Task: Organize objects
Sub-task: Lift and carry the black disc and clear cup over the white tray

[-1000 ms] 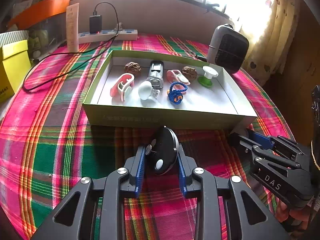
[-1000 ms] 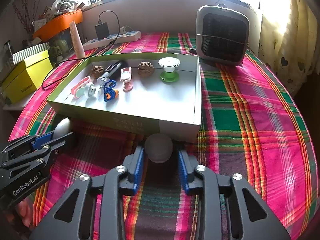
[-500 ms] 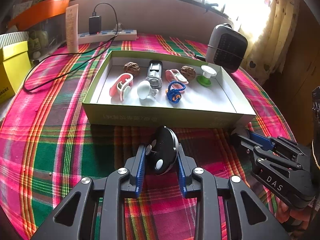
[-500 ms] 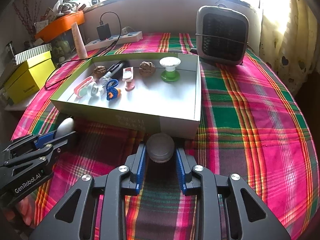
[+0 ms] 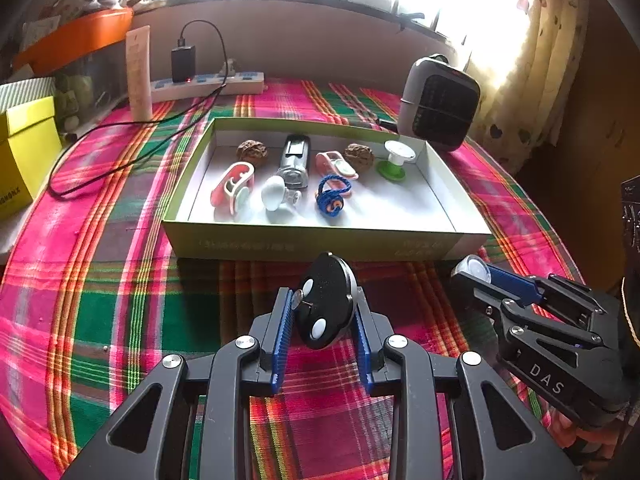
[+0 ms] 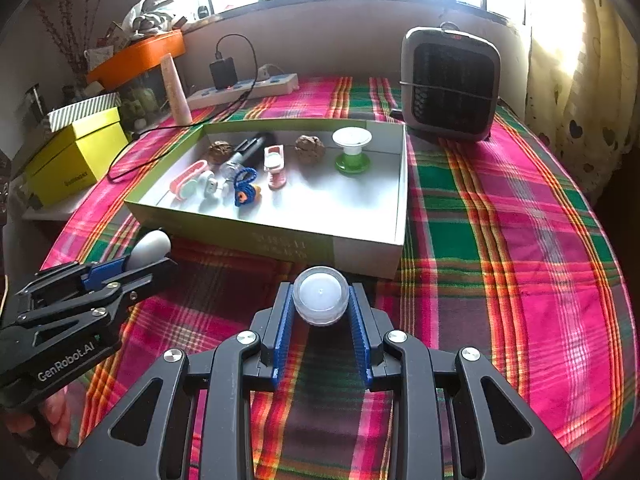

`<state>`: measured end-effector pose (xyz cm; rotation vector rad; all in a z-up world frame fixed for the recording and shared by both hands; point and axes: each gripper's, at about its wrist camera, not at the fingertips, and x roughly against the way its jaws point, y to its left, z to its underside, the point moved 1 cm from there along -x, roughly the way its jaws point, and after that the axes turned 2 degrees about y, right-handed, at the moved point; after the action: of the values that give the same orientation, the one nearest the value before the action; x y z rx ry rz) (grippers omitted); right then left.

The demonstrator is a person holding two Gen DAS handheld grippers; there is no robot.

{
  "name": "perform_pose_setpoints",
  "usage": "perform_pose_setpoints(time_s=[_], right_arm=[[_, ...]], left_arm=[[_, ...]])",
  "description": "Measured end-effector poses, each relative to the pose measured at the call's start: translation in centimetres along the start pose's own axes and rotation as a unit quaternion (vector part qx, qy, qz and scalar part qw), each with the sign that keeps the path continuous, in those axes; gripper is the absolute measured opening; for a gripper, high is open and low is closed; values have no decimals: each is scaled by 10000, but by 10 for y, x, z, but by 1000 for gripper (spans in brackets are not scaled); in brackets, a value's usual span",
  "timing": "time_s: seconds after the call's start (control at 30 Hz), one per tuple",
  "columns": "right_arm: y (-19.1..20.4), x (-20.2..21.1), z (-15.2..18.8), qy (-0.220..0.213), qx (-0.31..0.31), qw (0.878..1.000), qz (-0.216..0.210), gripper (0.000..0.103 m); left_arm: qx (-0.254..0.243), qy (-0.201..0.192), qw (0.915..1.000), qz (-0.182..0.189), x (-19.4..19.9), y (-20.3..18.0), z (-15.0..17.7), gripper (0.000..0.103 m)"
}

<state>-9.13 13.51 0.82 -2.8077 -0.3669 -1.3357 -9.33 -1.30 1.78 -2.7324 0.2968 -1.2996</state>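
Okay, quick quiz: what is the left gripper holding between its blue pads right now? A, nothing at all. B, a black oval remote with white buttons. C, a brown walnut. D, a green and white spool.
B: in the left wrist view the left gripper is shut on the black oval remote with white buttons, while the brown walnuts and the green and white spool lie in the shallow green box.

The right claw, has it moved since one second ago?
Yes. The right claw, shut on the white cap, has risen slightly; the box sits lower in its view.
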Motion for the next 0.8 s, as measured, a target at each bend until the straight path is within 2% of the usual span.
perform_pose_setpoints(time_s=[0.37, 0.8], right_arm=[[-1, 10, -10, -145, 26, 9999, -68, 29], [-7, 3, -39, -207, 45, 9998, -69, 29]], left_arm=[[-55, -111, 9999, 102, 8, -6, -13, 26], [-85, -118, 9997, 174, -1, -9, -40, 26]])
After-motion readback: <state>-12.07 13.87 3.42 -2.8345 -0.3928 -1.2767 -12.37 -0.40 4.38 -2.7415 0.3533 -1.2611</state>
